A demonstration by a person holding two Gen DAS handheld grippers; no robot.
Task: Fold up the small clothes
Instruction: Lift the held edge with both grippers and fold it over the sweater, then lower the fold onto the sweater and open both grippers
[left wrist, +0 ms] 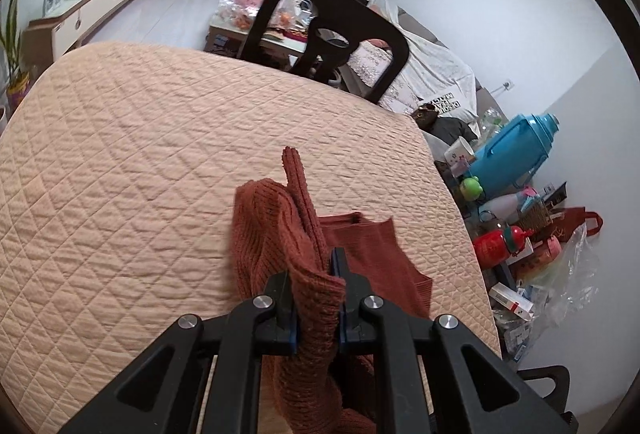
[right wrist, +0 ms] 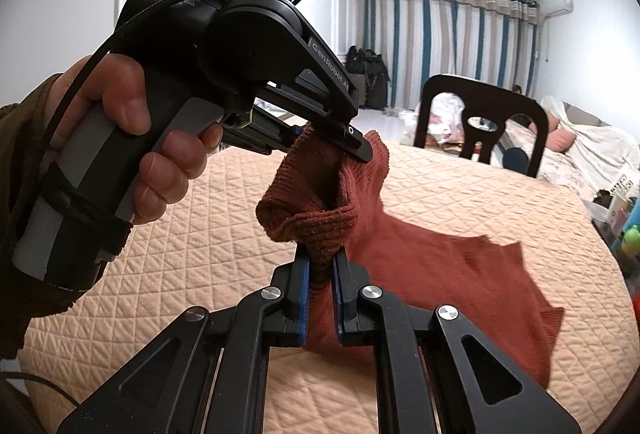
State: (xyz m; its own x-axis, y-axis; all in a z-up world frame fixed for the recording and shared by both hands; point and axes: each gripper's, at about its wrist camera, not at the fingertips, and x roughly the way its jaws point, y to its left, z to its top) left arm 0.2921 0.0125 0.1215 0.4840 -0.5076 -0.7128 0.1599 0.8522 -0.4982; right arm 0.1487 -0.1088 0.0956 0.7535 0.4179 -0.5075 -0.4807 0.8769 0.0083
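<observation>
My right tongs [right wrist: 320, 266] are clamped on a bunched fold of the rust-red knitted garment [right wrist: 440, 266]; my left tongs [right wrist: 352, 144], gripped in my left hand [right wrist: 132, 138], pinch the same ribbed edge just above; the rest of the garment trails down onto the peach quilted worktop [right wrist: 200, 234]; a dark chair [right wrist: 480, 122] stands beyond it.

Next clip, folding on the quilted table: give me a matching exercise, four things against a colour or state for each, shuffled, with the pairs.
Things:
1. knit garment
2. chair
3. thermos flask
4. left gripper

Colour or state:
A. turquoise blue
B. shut on fabric
C. rust red, partly lifted off the quilt
D. black, behind the table

Pairs: 1-C, 2-D, 3-A, 4-B
</observation>
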